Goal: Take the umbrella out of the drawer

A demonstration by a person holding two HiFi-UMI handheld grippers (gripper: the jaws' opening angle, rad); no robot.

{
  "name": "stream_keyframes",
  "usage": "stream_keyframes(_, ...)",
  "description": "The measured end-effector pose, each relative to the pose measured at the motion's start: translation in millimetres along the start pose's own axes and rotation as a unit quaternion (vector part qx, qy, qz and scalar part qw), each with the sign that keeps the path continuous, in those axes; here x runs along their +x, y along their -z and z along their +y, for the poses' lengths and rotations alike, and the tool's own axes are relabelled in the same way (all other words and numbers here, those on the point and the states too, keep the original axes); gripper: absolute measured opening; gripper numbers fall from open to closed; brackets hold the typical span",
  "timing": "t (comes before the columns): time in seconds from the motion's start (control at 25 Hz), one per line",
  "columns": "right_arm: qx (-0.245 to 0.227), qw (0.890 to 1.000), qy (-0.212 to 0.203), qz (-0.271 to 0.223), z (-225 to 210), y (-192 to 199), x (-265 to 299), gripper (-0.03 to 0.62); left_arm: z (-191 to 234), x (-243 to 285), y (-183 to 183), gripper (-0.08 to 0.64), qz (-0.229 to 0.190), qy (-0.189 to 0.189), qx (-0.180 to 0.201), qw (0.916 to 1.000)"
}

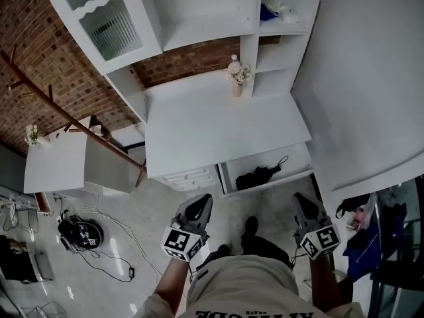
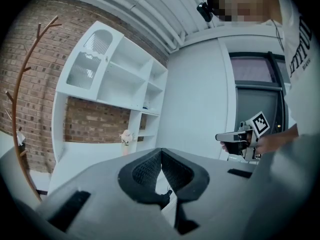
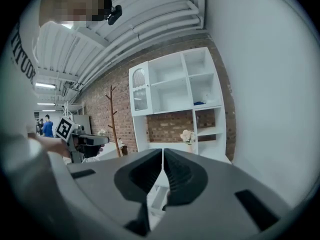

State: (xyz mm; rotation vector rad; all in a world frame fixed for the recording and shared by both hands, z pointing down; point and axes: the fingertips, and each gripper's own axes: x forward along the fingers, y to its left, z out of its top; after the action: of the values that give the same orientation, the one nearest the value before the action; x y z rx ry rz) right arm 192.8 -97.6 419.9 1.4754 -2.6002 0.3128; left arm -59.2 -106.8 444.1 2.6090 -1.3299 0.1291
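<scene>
Okay, the umbrella [image 1: 258, 176] is black, folded down short and bunched, with its fabric wrapped loosely. A thin black strap loops off its right end. It lies flat in the open drawer [image 1: 273, 185], nearer the drawer's front edge and roughly in the middle, angled a bit. The rest of the drawer's white floor around it is bare. The drawer is pulled out from under the right part of the white desk [image 1: 218, 124], next to a stack of small shut drawers [image 1: 192, 176] on its left.

The left gripper [image 1: 199, 207] is held over the floor in front of the small drawers. Its fingers are together with tips touching and nothing between them, as the left gripper view shows [image 2: 161, 151]. The right gripper [image 1: 301, 201] is held at about the same level, in front of the drawer's right end. Its fingers are also pressed together and empty [image 3: 163, 150]. Both grippers are well apart from the umbrella and neither touches the drawer.

A vase of pale flowers [image 1: 237, 75] stands at the back of the desk, against the white shelf unit [image 1: 199, 18]. A wooden coat rack [image 1: 73, 121] leans across the brick wall on the left. The person's dark shoes [image 1: 250, 225] are on the floor just short of the drawer.
</scene>
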Motion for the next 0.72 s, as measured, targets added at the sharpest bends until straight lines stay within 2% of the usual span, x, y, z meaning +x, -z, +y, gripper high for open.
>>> stream_keyframes(0.32, 0.015, 0.998, -0.047, 0.032, -54.8, 15.8, 40.9, 0.029, -3.9, 47.7, 14.9, 0.025, 0.022, -0.024, -0.016, 0.9994)
stream_keyframes(0.72, 0.018, 0.992, -0.101, 0.073, -94.3, 45.5, 76.5, 0.029, -4.0, 85.8, 30.8, 0.025, 0.053, -0.063, -0.029, 0.9962)
